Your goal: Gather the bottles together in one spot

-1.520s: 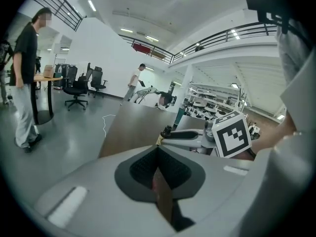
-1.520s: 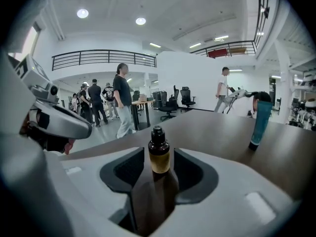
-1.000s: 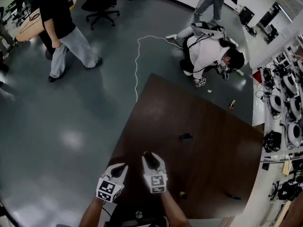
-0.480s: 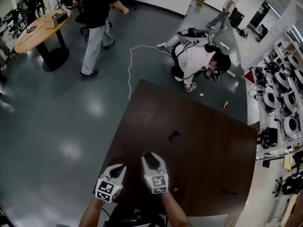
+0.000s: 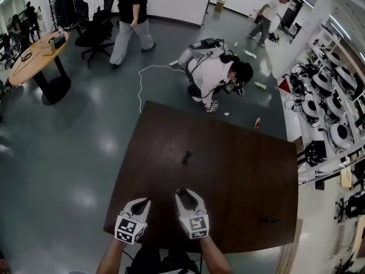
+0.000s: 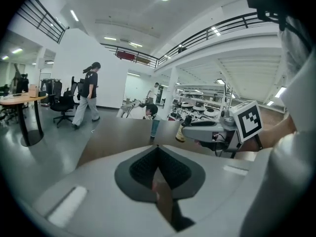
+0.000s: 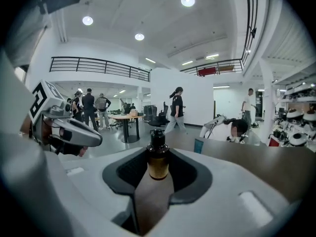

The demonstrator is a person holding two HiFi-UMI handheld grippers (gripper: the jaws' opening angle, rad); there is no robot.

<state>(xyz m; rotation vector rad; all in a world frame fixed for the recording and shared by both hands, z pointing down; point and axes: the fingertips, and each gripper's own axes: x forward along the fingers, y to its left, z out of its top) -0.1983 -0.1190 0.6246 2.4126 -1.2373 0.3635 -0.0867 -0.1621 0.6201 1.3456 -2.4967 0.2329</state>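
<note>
You're swinging round: the teal bottle (image 6: 155, 127) is now sitting dead ahead of your right gripper (image 5: 185, 196), whose jaws are gripping the amber bottle (image 7: 158, 164) upright for carrying over. Your left gripper (image 5: 141, 204) is idling, its jaws pressed together, empty.

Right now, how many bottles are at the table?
2 clearly: an amber bottle in the right gripper, a bluish bottle at the table's middle. A dark shape near its right edge may be a third; others may be hidden.
</note>
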